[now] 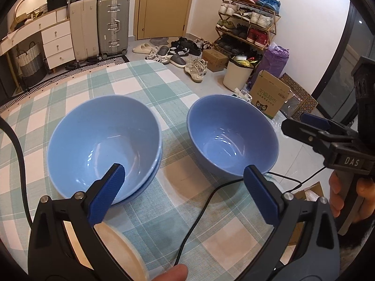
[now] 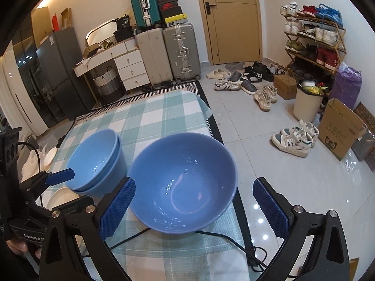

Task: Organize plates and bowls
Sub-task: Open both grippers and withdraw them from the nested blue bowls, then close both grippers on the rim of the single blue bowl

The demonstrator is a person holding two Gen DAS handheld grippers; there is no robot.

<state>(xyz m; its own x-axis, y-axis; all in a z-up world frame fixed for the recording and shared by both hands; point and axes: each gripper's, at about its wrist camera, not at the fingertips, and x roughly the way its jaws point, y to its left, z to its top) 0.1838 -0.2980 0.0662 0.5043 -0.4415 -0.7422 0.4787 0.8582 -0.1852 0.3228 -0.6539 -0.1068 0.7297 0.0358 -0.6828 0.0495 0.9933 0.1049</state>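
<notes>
Right wrist view: my right gripper (image 2: 191, 206) is spread wide and empty, its blue pads flanking the single blue bowl (image 2: 184, 182) on the checked tablecloth (image 2: 164, 114); my left gripper (image 1: 185, 192) likewise gapes over nothing. Beside it to the left, apart, sit the two nested bowls (image 2: 97, 161), with cream plates (image 2: 62, 196) beyond. Step judged: stacking the last bowl; next I must pinch its rim and lift it onto the stack.

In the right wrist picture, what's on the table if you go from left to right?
Pale round plate → stack of two light blue bowls → single blue bowl, all on the green-and-white checked tablecloth.
</notes>
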